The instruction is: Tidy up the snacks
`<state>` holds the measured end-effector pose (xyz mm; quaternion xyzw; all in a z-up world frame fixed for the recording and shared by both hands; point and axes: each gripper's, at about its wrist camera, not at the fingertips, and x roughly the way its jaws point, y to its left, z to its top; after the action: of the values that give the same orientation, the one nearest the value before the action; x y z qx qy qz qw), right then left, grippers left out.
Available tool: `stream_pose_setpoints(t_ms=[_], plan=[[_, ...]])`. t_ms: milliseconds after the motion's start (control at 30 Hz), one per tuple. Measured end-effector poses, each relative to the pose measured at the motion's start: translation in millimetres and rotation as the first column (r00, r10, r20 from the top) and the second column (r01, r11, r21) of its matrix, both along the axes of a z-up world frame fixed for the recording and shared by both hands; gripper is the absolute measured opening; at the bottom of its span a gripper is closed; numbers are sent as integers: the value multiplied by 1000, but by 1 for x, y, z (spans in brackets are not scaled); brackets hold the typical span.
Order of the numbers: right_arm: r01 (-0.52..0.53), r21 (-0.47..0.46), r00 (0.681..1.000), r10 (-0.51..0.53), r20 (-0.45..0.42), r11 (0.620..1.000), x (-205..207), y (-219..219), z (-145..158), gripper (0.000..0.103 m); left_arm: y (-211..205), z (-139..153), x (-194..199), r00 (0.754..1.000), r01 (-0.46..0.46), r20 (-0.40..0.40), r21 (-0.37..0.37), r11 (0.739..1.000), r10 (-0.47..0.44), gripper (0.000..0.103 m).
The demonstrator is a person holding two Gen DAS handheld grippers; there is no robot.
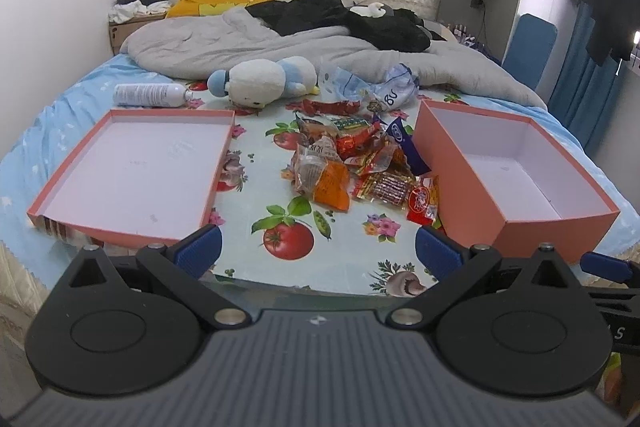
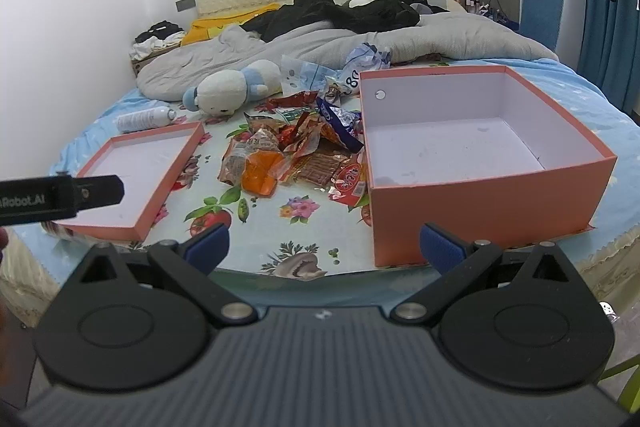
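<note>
1. Bed (image 1: 52, 115): patterned cloth (image 1: 264, 215) spread at the near end.
2. Box (image 2: 492, 187): right side, upright, bare inside.
3. Lid (image 1: 120, 223): left side, bare inside.
4. Snacks (image 1: 360, 163): heaped on the cloth between lid and box, touching the box.
5. My left gripper (image 1: 318, 247): fingers spread wide, holding nothing.
6. My right gripper (image 2: 324, 247): likewise spread, holding nothing.

Snack pile (image 1: 356, 159) hemmed sideways — lid (image 1: 132, 171), box (image 1: 516, 167).

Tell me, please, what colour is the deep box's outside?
Salmon-orange outside; deep box shows best in right wrist view.
</note>
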<state>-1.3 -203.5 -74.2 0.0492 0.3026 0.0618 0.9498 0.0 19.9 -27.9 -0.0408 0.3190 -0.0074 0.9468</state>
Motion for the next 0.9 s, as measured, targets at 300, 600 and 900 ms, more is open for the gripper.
stream_pose_setpoints(t_ms=[300,600,900], plan=[[-4,-9,1000,4,0,1000,-1,4,-1,103,0,2,-4,1000,-3,9,12,1000,3,103],[-10,-16,1000,10,17,1000,-3,5,0,103,9,4,-12,999,-33,17,0,999,33,103],[-20,-10,1000,20,14,1000,-1,6,-3,103,12,-1,-10,1000,-5,-13,-20,1000,4,103]])
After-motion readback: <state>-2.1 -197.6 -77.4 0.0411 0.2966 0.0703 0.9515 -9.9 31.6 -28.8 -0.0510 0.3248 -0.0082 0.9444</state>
